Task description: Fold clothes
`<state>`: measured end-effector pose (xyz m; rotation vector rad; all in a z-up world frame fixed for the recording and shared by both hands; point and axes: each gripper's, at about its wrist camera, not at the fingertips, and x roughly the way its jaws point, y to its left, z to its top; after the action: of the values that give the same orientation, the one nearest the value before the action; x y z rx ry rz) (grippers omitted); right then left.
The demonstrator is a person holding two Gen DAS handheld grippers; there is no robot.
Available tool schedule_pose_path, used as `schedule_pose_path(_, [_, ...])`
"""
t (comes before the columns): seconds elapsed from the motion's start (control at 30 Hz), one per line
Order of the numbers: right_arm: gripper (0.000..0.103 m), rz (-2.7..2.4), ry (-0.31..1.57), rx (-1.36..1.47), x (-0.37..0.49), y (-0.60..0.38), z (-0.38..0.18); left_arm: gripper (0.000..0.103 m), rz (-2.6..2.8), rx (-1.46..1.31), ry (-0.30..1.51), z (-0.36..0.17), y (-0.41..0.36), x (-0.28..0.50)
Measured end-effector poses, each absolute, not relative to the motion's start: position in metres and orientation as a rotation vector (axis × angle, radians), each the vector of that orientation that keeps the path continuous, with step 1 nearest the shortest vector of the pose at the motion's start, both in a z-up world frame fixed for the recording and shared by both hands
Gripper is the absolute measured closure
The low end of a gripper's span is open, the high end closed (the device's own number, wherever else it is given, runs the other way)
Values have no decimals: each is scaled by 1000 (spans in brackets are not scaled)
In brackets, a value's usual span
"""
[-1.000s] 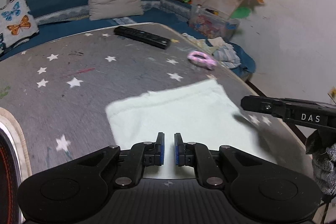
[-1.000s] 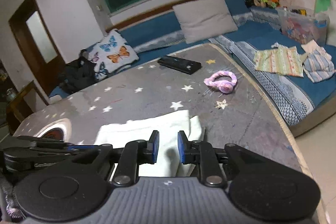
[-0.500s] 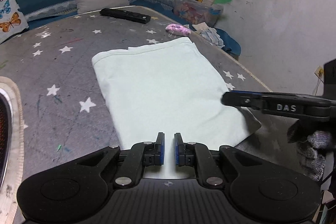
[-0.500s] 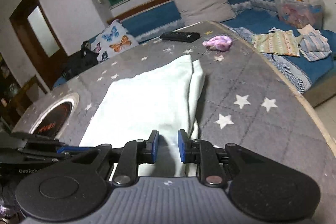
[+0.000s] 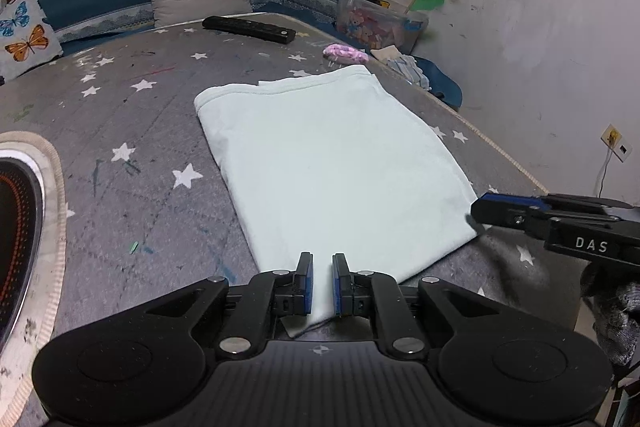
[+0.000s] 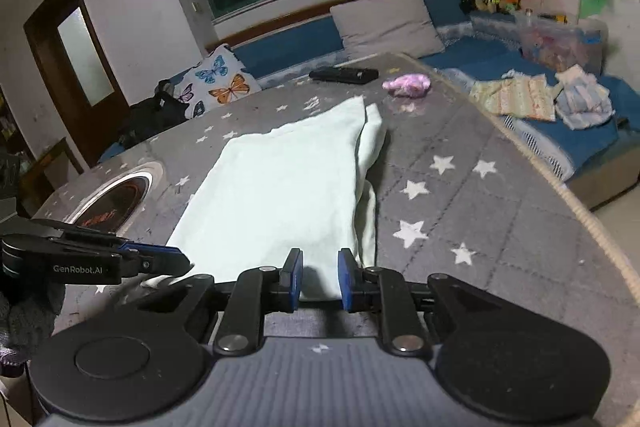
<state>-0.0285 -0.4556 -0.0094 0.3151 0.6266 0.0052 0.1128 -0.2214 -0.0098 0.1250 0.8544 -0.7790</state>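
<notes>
lying flat on a grey star-patterned tabletop (image 5: 132, 187), a folded pale green cloth (image 5: 332, 163) sits between two handheld grippers at its near edge.

the left gripper (image 5: 321, 281) has its blue-padded fingers (image 5: 306, 283) narrowly apart over the cloth's near corner, with fabric showing in the gap; whether the pads press on it is hard to tell from this angle. the right gripper (image 6: 318, 281) likewise has its fingers (image 6: 345, 283) a little apart, the cloth's near edge between them, no clear pinch visible. beyond the cloth lie a black remote (image 5: 248, 29) and a pink fluffy item (image 5: 346, 53). a round dark burner (image 6: 112, 203) is set into the tabletop at the cloth's left.
</notes>
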Motion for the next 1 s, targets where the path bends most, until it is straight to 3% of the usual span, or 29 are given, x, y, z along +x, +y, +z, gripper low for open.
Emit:
schedule_pose_path(0.17, [69, 4, 586, 314, -28, -450, -7, 91, -775, 124, 849, -10, -219, 109])
schedule_pose_path(0.43, [64, -37, 585, 286, -31, -440, -9, 83, -773, 125, 838, -8, -213, 100])
schedule_pose_path(0.8, [63, -47, 630, 66, -16, -400, -20, 82, -762, 135, 817, -10, -202, 89])
schedule_pose_path(1.0, [52, -52, 619, 64, -24, -390, -14, 75, -736, 105, 825, -12, -189, 84])
